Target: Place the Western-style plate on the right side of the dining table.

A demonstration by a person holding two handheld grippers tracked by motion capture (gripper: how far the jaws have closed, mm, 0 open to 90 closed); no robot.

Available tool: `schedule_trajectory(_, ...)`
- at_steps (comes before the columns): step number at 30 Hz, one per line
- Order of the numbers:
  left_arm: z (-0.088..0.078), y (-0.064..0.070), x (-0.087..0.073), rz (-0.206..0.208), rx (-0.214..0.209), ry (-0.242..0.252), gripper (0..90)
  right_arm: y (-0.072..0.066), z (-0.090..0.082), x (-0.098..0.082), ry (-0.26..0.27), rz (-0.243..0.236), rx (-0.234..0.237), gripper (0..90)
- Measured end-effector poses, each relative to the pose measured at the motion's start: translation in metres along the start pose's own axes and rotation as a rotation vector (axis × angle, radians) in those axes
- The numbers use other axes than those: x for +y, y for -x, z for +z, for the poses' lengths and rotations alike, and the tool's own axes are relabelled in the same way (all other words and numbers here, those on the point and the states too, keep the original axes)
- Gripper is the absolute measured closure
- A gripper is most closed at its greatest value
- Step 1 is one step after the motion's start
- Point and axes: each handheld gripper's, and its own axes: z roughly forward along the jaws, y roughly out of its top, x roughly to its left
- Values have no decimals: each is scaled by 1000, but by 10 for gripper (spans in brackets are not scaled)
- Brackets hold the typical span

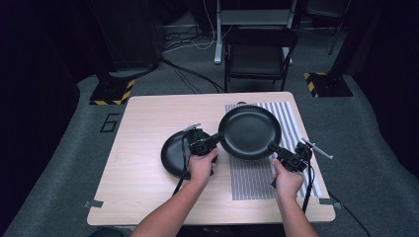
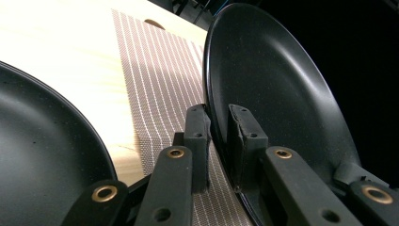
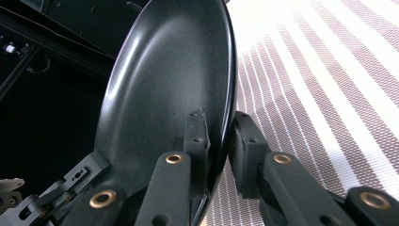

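Tools grip one round black shallow pan (image 1: 250,131) from opposite sides: the left tool (image 1: 213,138) pinches its left rim, the right tool (image 1: 273,147) its right rim. It is held over the striped grey mat (image 1: 257,177) on the light wooden tabletop (image 1: 143,118), beside a second black round plate (image 1: 174,154).

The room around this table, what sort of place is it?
Probably a lab or recording studio: dark surroundings, cables across grey carpet, hazard-striped stand bases, and a lone wooden table with a folding chair.
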Motion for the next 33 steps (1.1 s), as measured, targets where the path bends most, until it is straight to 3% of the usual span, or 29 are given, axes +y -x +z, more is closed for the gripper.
schedule_trajectory(21,27,6,-18,13,-22,-38,785,28,-8,4,12,6,-33,778)
schedule_trajectory(33,50,7,-32,-4,-4,-74,786,57,-5,8,-2,30,-51,778)
